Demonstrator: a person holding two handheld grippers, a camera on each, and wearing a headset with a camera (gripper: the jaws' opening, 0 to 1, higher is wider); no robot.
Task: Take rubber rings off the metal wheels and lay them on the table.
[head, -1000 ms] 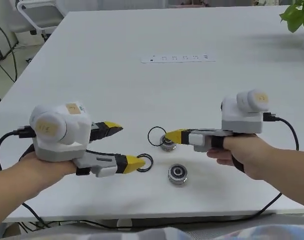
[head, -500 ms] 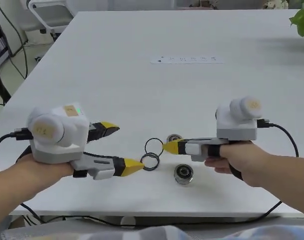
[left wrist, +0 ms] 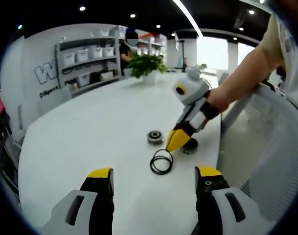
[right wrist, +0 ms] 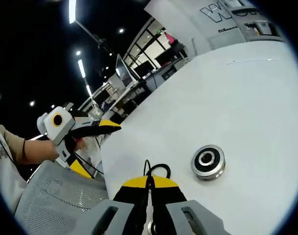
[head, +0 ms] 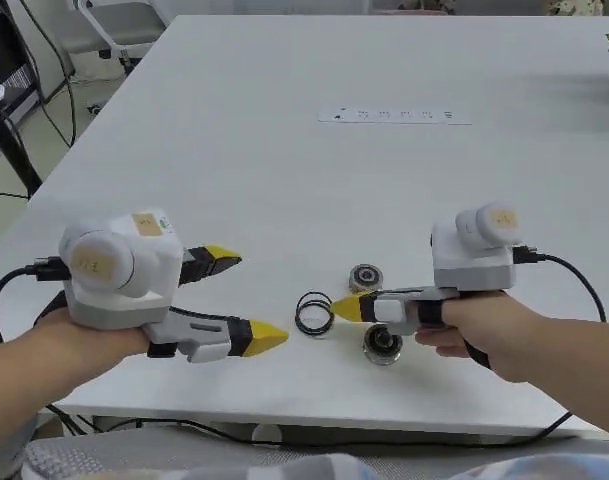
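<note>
Two thin black rubber rings (head: 314,313) lie flat and overlapping on the white worktop (head: 284,150), free of both wheels. In the head view one metal wheel (head: 365,277) sits at about 1 o'clock from the rings and the other metal wheel (head: 382,343) at about 4 o'clock, both near the rings but apart from them. The right hand-held gripper (head: 346,307) comes in from 3 o'clock with its yellow tips pressed together, right at the rings' edge; in the right gripper view a loop of ring (right wrist: 157,170) shows just past the closed tips, and I cannot tell whether a ring is nipped between them. The left hand-held gripper (head: 252,298) sits at 9 o'clock from the rings, jaws spread wide and holding nothing. In the left gripper view the rings lie ahead between its two jaws. A white power strip (head: 394,116) lies well off at 12 o'clock.
</note>
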